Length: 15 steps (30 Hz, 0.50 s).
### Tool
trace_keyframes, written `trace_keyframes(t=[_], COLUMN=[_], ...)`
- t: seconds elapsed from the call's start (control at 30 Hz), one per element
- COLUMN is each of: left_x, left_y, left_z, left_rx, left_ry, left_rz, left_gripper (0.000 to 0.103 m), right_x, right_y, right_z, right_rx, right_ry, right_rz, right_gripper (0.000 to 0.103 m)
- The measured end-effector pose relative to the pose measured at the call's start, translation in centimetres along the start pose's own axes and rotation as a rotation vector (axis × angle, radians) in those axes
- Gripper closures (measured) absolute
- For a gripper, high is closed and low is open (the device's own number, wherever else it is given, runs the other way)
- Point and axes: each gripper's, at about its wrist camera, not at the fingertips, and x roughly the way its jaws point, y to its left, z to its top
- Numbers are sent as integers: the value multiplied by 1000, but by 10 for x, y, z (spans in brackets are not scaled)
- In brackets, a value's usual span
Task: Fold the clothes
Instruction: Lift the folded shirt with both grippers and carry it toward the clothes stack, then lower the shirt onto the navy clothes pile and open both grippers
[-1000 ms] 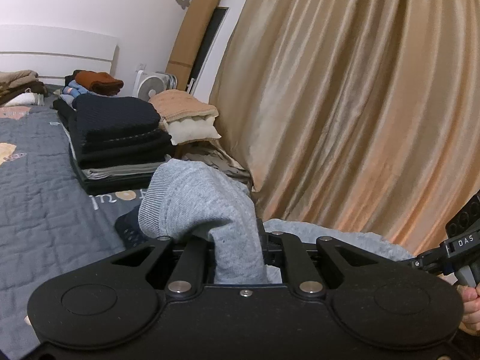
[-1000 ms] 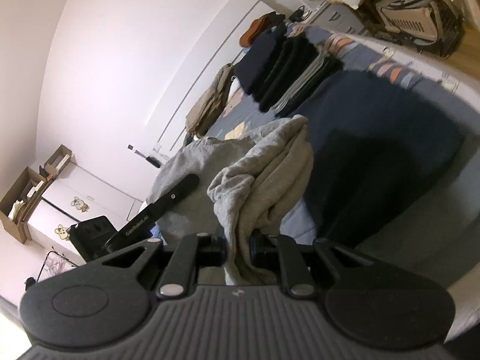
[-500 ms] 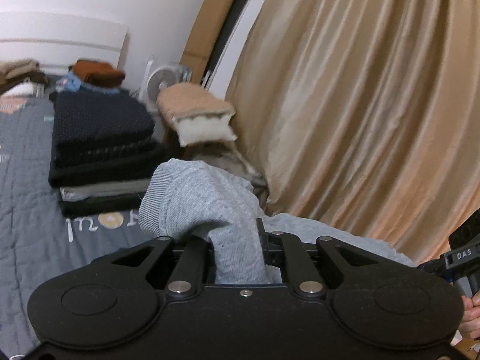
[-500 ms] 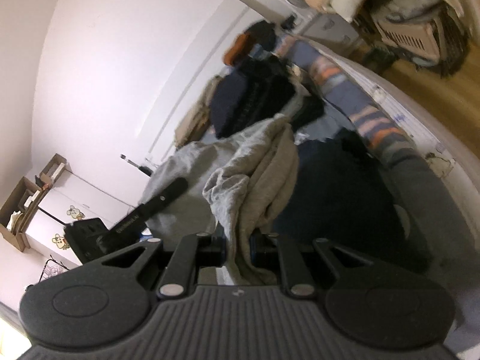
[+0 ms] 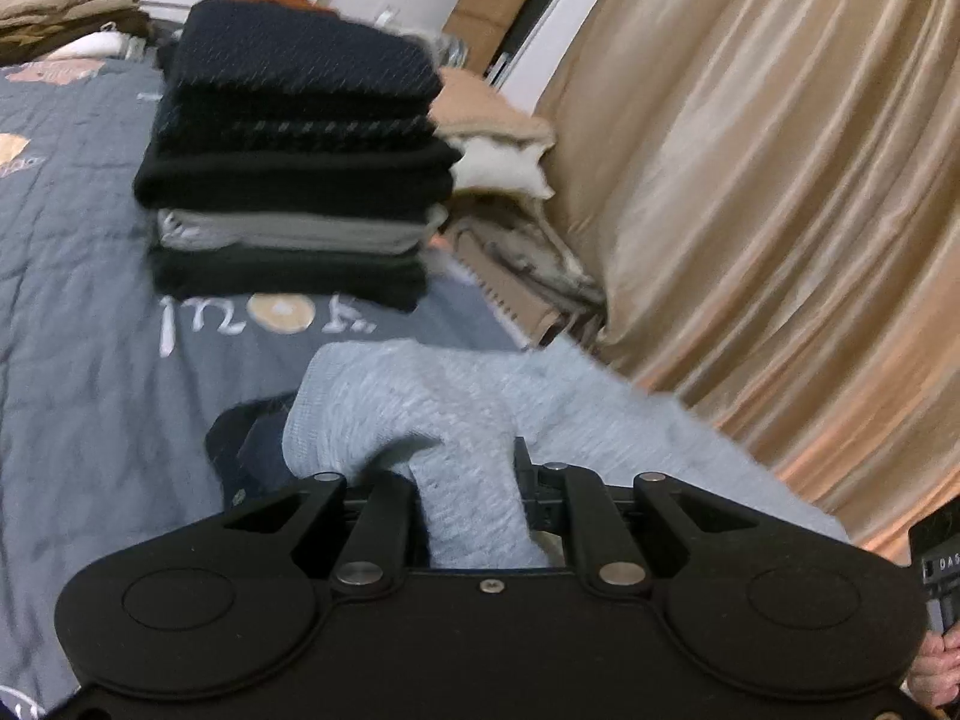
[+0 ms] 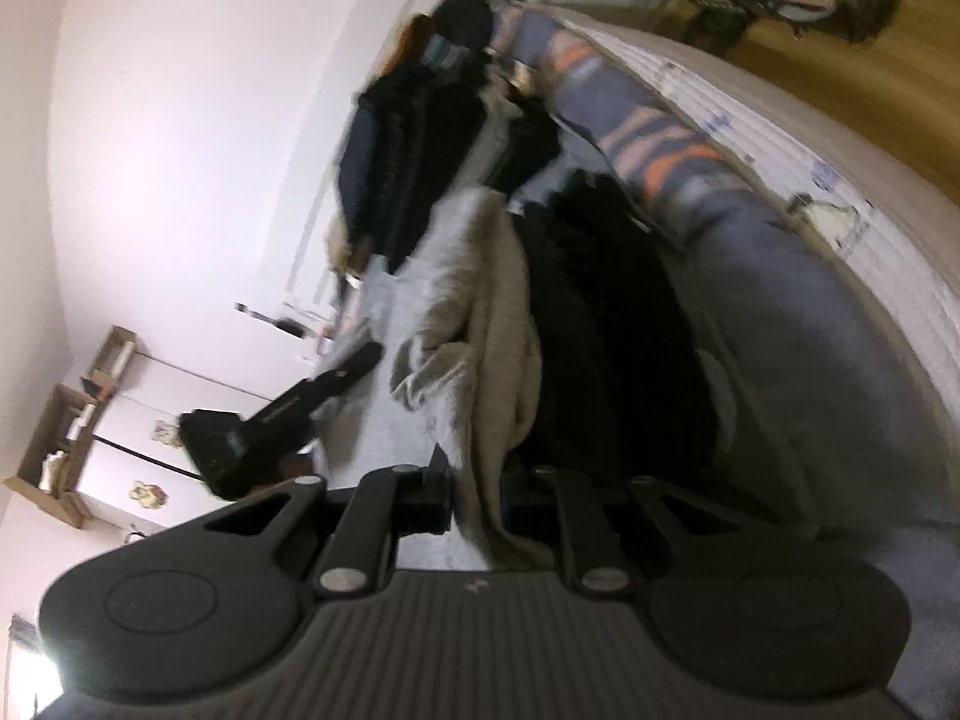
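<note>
The left gripper [image 5: 474,480] is clamping grey cloth [image 5: 456,420], pointing slightly downward. The right gripper [image 6: 480,492] is pinching the cloth too, rolled sideways. A hand [image 5: 936,669] is showing at the near right.

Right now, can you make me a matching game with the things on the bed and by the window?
Things:
1. light grey knitted garment
2. tall stack of folded dark clothes
3. shiny gold curtain
4. round orange print

Places:
A. hanging on the right
B. pinched in the left gripper
C. printed on the grey quilt
D. piled on the quilt

Pairs: 1-B, 2-D, 3-A, 4-C
</note>
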Motion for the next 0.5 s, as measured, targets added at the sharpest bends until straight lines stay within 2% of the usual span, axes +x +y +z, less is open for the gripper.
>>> trace_keyframes(t=[0.1,0.17,0.2,0.23,0.37,0.43,0.5], left_x=[7,21,28,31,12,-4,-24], left_y=[-11,-10,-7,-5,3,6,7], left_z=[10,12,11,9,2,0,-4], left_rx=[34,37,35,33,24,17,45], left_ry=[1,52,85,101,72,74,67], left_rz=[2,31,55,75,110,133,160], left_gripper=[92,89,83,72,56,41,38], right_x=[-5,-3,-1,1,-3,-9,-17], right_y=[6,1,-5,-12,-25,-20,-12], right_z=[-2,-4,-6,-8,-16,-19,-19], right_rx=[-12,-3,8,21,58,37,5], right_ry=[1,10,14,18,0,-9,-24], right_rz=[-2,-34,-56,-70,-41,-41,-77], right_gripper=[90,90,90,90,87,85,82])
